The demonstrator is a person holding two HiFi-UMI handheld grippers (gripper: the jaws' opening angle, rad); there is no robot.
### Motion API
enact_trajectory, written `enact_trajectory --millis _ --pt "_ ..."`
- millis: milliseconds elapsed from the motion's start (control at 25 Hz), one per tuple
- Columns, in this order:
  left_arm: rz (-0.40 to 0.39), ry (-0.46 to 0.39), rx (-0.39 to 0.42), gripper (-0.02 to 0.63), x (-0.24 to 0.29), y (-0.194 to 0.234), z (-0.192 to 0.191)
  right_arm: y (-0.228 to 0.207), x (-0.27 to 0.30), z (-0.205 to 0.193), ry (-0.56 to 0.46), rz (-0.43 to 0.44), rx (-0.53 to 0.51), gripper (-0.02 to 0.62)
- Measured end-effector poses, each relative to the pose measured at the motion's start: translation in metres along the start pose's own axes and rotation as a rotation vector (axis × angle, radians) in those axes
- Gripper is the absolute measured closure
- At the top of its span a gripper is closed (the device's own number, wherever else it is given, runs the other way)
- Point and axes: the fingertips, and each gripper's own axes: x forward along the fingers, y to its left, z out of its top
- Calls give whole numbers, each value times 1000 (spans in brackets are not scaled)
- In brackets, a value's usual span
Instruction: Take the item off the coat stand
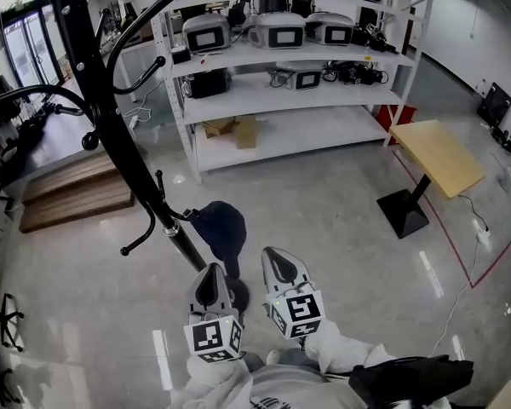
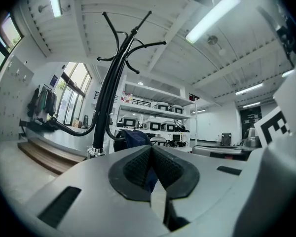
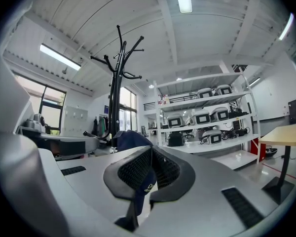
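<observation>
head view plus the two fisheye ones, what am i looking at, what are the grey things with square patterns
No robot here: a person holds a two-jaw gripper in each hand. The head view looks down on the left gripper and right gripper; the patterned cubes are part of them. The other two cameras ride on the grippers, looking along their jaws. Ahead stands a black coat stand with a navy cap at a low hook. Both grippers are shut on the cap. Behind: white shelving and a small wooden table.
</observation>
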Motion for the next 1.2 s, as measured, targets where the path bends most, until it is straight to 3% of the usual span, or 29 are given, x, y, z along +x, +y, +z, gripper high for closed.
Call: enact_trajectory --millis 640,760,880,1040,1200 --pt "-8 46 -8 603 15 16 -13 -10 12 -2 14 -71 9 580" --pt "-42 50 -38 599 16 14 -18 -11 10 -7 28 -84 15 580" --pt "-84 73 -54 520 18 9 -26 -9 8 -13 46 -87 18 580" --pt "-100 97 -52 498 20 5 -36 -11 4 -18 57 -97 19 580" --pt "-133 134 -73 426 25 2 -52 -16 2 -23 69 -113 22 580"
